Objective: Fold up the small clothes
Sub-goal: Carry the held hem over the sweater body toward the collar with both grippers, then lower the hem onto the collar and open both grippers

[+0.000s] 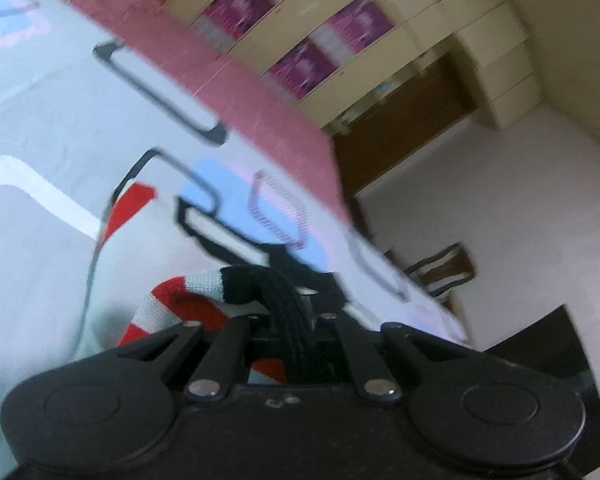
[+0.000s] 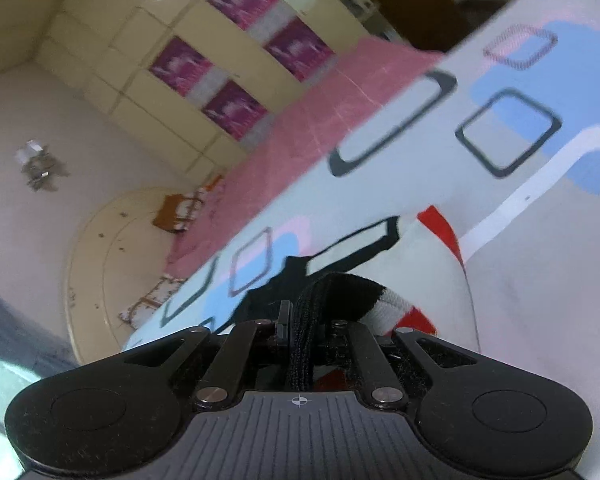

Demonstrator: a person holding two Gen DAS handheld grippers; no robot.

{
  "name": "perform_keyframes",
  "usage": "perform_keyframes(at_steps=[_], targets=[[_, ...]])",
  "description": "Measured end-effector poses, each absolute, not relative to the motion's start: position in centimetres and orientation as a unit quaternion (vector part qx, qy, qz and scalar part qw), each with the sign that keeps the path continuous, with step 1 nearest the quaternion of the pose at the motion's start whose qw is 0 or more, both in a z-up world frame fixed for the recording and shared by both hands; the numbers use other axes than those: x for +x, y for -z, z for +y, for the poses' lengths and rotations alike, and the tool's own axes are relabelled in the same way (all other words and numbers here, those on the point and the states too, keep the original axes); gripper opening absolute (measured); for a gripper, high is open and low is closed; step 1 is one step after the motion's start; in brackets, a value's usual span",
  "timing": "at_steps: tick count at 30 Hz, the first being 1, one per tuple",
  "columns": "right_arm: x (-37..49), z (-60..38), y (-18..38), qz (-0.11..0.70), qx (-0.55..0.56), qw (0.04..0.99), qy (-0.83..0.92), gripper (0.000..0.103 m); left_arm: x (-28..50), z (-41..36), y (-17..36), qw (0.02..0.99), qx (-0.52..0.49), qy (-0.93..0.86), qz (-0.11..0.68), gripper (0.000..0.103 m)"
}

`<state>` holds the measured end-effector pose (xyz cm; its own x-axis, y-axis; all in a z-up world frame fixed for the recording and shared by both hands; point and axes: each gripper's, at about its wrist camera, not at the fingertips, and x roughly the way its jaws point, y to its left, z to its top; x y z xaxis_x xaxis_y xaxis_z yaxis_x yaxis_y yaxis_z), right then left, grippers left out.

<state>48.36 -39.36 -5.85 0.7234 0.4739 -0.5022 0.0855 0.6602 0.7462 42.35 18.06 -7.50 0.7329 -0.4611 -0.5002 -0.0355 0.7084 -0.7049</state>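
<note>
Left gripper (image 1: 288,300): fingers seen clamped tight on the black ribbed edge of a knitted garment (image 1: 192,304) striped red, white and black; cloth bunched just left of the fingers, trailing back beneath them. Right gripper (image 2: 300,312): fingers likewise clenched on the same garment (image 2: 388,304), stripes bunched just right of them. Beyond both pairs of fingers, a bed sheet (image 1: 60,120) printed with blue and black rounded squares is seen. Both views blurred and tilted.
</note>
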Motion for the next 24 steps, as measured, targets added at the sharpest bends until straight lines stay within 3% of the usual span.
perform_keyframes(at_steps=[6,8,9,10,11,12,13,15,19,21,24], targets=[[53.9,-39.6,11.9,0.413,0.419,0.802,-0.101,0.006,46.6,19.2,12.0,0.835,-0.364,0.113,0.396,0.005],[54.7,-39.8,12.5,0.406,0.426,0.801,-0.107,0.006,47.1,19.2,12.3,0.838,-0.366,0.133,0.383,0.014],[55.2,-39.8,12.7,0.402,0.421,0.807,-0.103,0.013,47.3,19.2,12.4,0.838,-0.371,0.144,0.374,0.032],[55.6,-39.8,12.7,0.4,0.415,0.812,-0.096,0.027,47.4,19.1,12.4,0.84,-0.371,0.147,0.368,0.039],[55.8,-39.9,12.7,0.387,0.412,0.82,-0.087,0.07,47.7,19.1,12.4,0.844,-0.367,0.149,0.361,0.041],[55.6,-40.0,12.3,0.361,0.413,0.832,-0.085,0.08,48.2,19.1,12.3,0.849,-0.36,0.15,0.355,0.049],[55.8,-40.2,12.0,0.346,0.407,0.841,-0.082,0.08,48.6,19.1,12.2,0.854,-0.354,0.149,0.351,0.062],[56.2,-40.4,11.7,0.344,0.401,0.844,-0.09,0.08,48.8,19.3,11.7,0.863,-0.34,0.149,0.344,0.067],[55.5,-40.3,10.5,0.342,0.337,0.871,-0.104,0.079,48.7,18.8,10.2,0.888,-0.248,0.14,0.361,0.059],[55.5,-39.7,10.6,0.357,0.301,0.878,-0.106,0.063,48.8,17.6,9.8,0.899,-0.179,0.132,0.378,0.054],[55.9,-38.1,11.3,0.385,0.242,0.884,-0.106,0.054,49.0,15.8,9.5,0.91,-0.096,0.105,0.391,0.047]])
